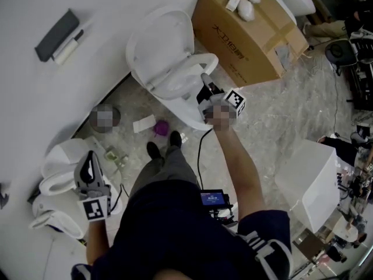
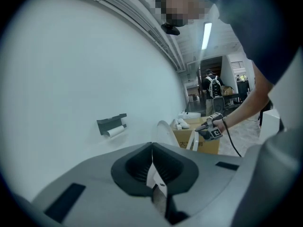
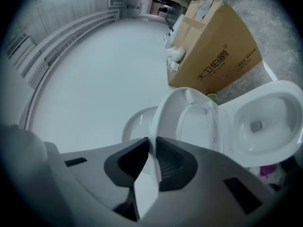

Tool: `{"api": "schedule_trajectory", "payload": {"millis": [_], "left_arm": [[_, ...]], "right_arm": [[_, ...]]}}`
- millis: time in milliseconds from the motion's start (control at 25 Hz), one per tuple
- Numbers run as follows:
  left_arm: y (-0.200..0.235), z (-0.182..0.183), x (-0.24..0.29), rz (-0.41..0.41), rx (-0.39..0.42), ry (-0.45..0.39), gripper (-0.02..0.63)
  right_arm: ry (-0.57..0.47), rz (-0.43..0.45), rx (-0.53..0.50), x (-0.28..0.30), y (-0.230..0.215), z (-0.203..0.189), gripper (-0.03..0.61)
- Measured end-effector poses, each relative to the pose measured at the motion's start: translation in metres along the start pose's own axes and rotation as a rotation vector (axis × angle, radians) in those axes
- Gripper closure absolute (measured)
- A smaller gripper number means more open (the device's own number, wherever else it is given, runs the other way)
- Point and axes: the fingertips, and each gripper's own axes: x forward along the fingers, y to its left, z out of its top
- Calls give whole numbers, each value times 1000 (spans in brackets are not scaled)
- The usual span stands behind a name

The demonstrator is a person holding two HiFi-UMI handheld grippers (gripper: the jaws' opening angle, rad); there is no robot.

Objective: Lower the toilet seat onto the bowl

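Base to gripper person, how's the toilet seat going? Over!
Right gripper shut on toilet seat; left gripper shut, empty. Seat tilted up, not yet on bowl. Nothing seen in the way.

toilet seat white; box brown; floor grey, marbled; wall white; wall holder dark grey

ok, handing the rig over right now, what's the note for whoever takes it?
Right tongs: shut on the rim of the seat.
Left tongs: shut, empty, held away from the toilet.
The seat is tilted partway between the raised lid and the bowl.
Done: seat gripped and clear of the lid.
Left: bring it down flat onto the bowl, then let go.
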Motion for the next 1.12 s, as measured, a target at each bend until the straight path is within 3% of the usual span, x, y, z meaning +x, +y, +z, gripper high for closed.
{"api": "schedule_trajectory", "payload": {"millis": [1120], "left_arm": [[-47, -16, 6, -104, 52, 51, 588]], "right_arm": [[-88, -132, 2, -120, -99, 22, 494]]}}
